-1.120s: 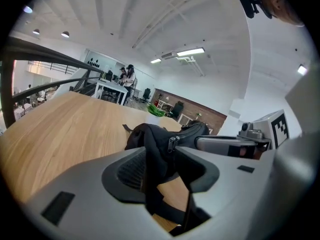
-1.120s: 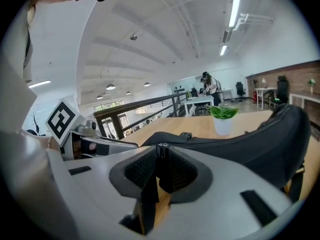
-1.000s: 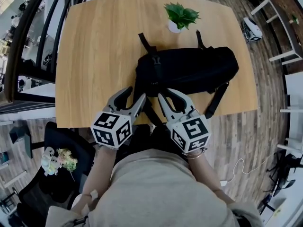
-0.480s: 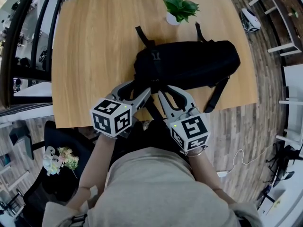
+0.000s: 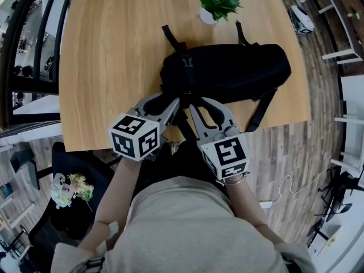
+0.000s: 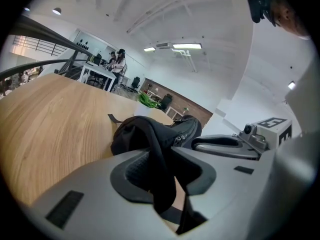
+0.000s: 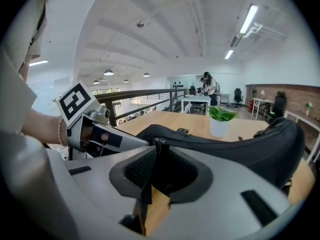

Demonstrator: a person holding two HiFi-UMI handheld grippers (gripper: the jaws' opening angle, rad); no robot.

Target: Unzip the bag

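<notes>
A black bag (image 5: 227, 75) lies lengthwise across the wooden table (image 5: 108, 56), its straps trailing over the near edge. My left gripper (image 5: 173, 100) is at the bag's near-left end. In the left gripper view its jaws (image 6: 152, 153) are closing on a black fabric fold of the bag (image 6: 150, 134), which fills the gap between the tips. My right gripper (image 5: 196, 102) sits just right of it, shut on the zipper pull (image 7: 159, 145) at the start of the closed zipper line (image 7: 210, 143). The pull's black tab hangs down between the pads.
A potted green plant (image 5: 215, 7) stands right behind the bag, at the table's far edge. The table's near edge runs just under both grippers. A dark chair (image 5: 74, 169) is below left, and a railing lines the left side.
My left gripper has moved forward onto the bag's near-left end, and its wide jaws have narrowed around the black fold. The right gripper has stayed at the zipper.
</notes>
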